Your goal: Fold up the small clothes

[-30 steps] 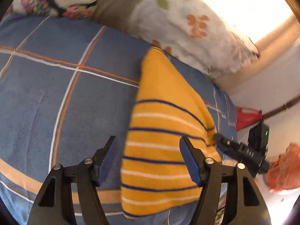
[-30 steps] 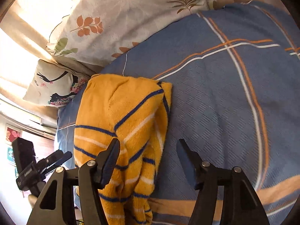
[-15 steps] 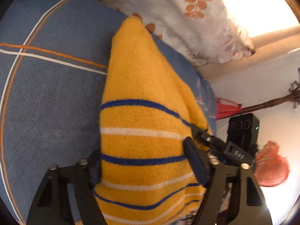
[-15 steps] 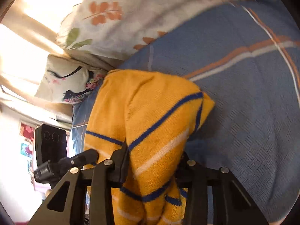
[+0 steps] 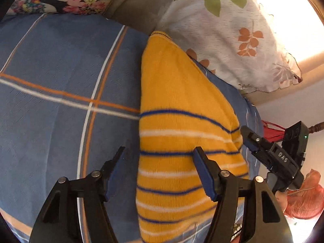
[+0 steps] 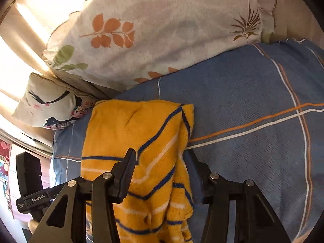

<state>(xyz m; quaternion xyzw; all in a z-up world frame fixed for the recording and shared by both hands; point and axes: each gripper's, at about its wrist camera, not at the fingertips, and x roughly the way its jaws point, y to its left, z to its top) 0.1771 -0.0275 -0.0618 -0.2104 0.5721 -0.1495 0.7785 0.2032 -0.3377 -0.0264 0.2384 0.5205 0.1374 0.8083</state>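
Note:
A small yellow knit garment [image 5: 178, 133] with blue and white stripes lies folded on the blue checked bedspread [image 5: 50, 105]. My left gripper [image 5: 160, 172] is open, its jaws straddling the garment's near left edge. In the right wrist view the garment [image 6: 129, 133] lies bunched on its right side. My right gripper [image 6: 160, 166] is open with the garment's striped edge between its fingers, not pinched. The right gripper also shows in the left wrist view [image 5: 269, 154] at the garment's far side.
A white leaf-print pillow [image 6: 162, 32] lies along the head of the bed. A smaller floral cushion [image 6: 46, 103] sits beside it. A red object [image 5: 271, 131] and an orange bag [image 5: 303, 200] lie past the bed edge.
Both grippers closed on the garment half a second ago, then opened and drew back. The garment now lies on the bed.

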